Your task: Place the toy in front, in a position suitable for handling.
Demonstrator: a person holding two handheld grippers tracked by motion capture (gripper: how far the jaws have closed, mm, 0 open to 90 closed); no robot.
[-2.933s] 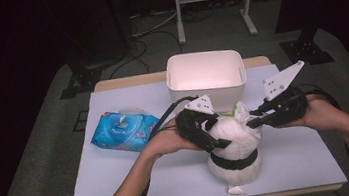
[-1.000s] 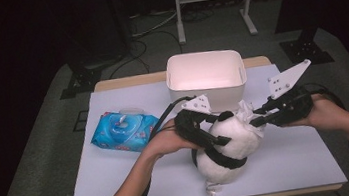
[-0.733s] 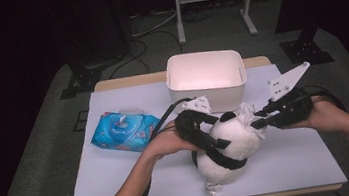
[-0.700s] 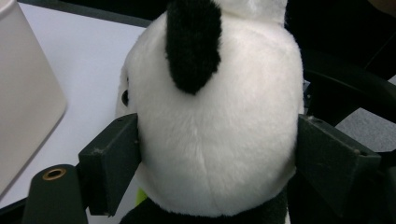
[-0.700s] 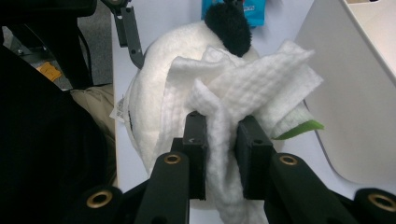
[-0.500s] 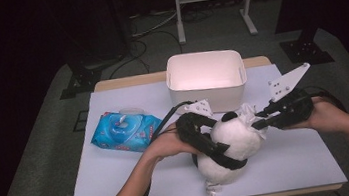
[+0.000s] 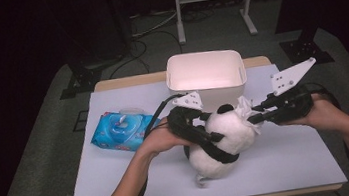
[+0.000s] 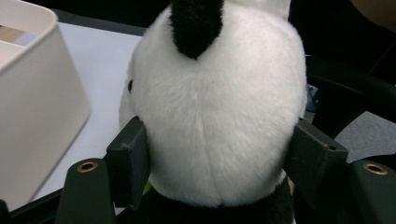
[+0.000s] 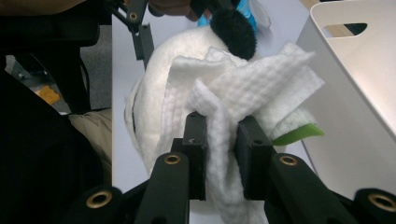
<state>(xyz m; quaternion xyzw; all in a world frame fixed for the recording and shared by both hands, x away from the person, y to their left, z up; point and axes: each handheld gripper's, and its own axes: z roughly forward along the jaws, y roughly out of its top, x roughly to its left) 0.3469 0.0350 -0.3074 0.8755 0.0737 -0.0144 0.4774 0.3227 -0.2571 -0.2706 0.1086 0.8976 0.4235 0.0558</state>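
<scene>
A black-and-white panda plush (image 7: 227,134) leans on the white table mat (image 7: 296,158), its head turned toward my right gripper. My left gripper (image 7: 215,138) holds the back of the head. In the left gripper view its pads (image 8: 130,163) press both sides of the panda's head (image 8: 215,102); the jaws have just been closing on it. My right gripper (image 7: 253,117) is shut on a crumpled white wipe (image 7: 244,105). In the right gripper view that wipe (image 9: 252,88) lies against the panda's face (image 9: 154,93), pinched by the right gripper (image 9: 223,140).
A white plastic bin (image 7: 203,56) stands just behind the panda and close to both grippers; it also appears as the bin (image 8: 42,93) and the bin (image 9: 355,70). A blue pack of wipes (image 7: 121,129) lies at the left. Dark floor and stand legs lie beyond the table.
Since the earliest frame the panda has tipped from upright to leaning, its head toward the right gripper. The left gripper has shifted slightly on the head. The right gripper has kept still.
</scene>
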